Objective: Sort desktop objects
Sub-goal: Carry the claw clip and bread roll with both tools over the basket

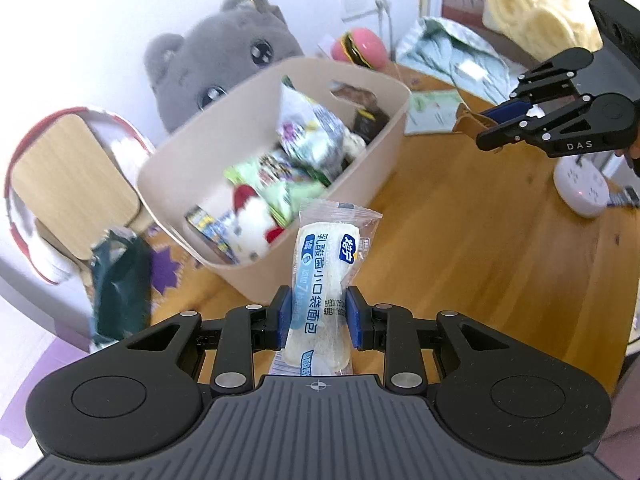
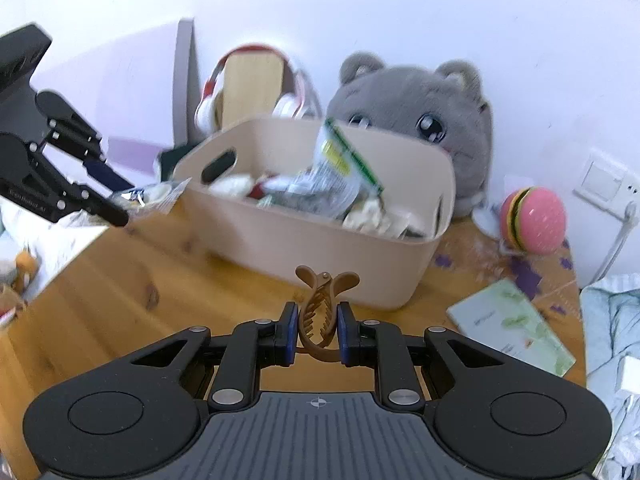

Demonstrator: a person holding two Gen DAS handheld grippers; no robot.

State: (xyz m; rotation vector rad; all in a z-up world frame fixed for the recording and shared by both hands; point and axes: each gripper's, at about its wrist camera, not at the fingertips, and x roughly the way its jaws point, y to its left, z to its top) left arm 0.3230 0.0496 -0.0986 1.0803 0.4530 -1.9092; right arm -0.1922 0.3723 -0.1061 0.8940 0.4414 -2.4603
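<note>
1. Wooden table (image 1: 460, 240) fills the middle of both views, with a white wall behind it and a beige storage bin (image 1: 256, 128) standing on the boards.
2. At the far left of the left wrist view, red-and-white headphones (image 1: 24, 216) hang around a wooden stand (image 1: 68, 184), and a dark green packet (image 1: 120, 284) lies beside the bin.
3. Behind the bin sits a grey plush cat (image 1: 224, 52), its face showing over the rim.
4. Inside the bin lie snack packets (image 1: 308, 128) and a white-and-red plush toy (image 1: 252, 216), piled loosely.
5. Left claw (image 1: 319, 316) is clenched on a packaged bread roll (image 1: 324, 276), its blue pads pressing both sides; the packet stands upright in the grip, raised off the table just in front of the bin's near wall.
6. Right of the bin, a pink burger toy (image 1: 360, 48) rests near the wall, and a pale green booklet (image 1: 432, 112) lies flat on the table.
7. Right claw (image 2: 318, 332) is clenched on a brown hair clip (image 2: 320, 312), the clip's handles pointing up towards the bin; in its own view the clip is clear of the table, near the bin's front wall.
8. At the far right of the left wrist view, a white power strip (image 1: 580, 184) sits at the table edge, and a cream rolled blanket (image 1: 536, 4) lies beyond.
</note>
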